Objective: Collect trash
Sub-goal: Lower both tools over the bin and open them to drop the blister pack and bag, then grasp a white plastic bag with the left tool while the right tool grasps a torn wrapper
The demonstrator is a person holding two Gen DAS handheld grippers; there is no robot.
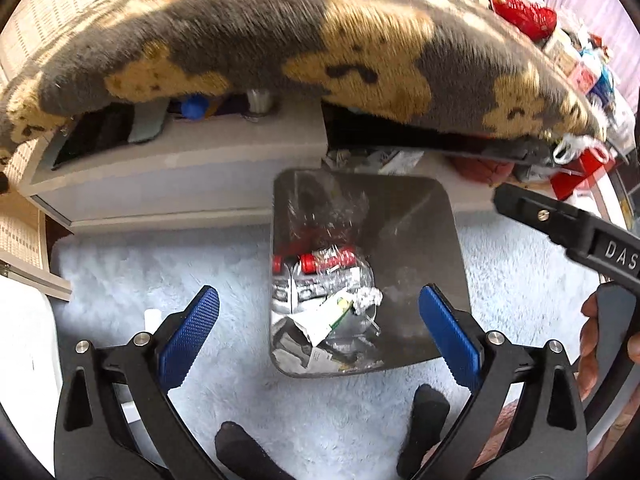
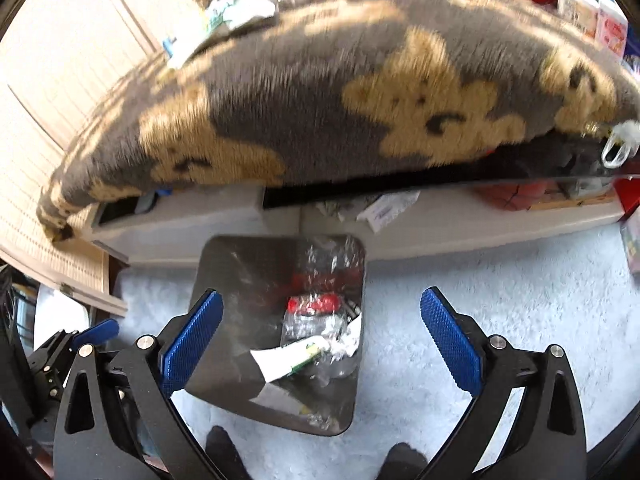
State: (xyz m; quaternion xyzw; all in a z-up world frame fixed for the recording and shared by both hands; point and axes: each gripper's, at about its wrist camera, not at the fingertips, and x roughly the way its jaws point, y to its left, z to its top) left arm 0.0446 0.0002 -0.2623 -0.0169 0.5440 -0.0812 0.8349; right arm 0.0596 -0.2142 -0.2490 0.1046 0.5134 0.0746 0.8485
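Ribbed blue fingers (image 1: 192, 332) wide apart, empty, above glossy square bin (image 1: 436, 216) of crumpled plastic.

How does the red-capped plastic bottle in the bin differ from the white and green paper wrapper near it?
The plastic bottle is clear, crumpled and shiny, with a red cap and red label; the paper wrapper is opaque white with green print. The bottle lies deeper in the bin, toward the far side; the wrapper lies nearer the camera, on top of other scraps. Both rest loose inside the bin.
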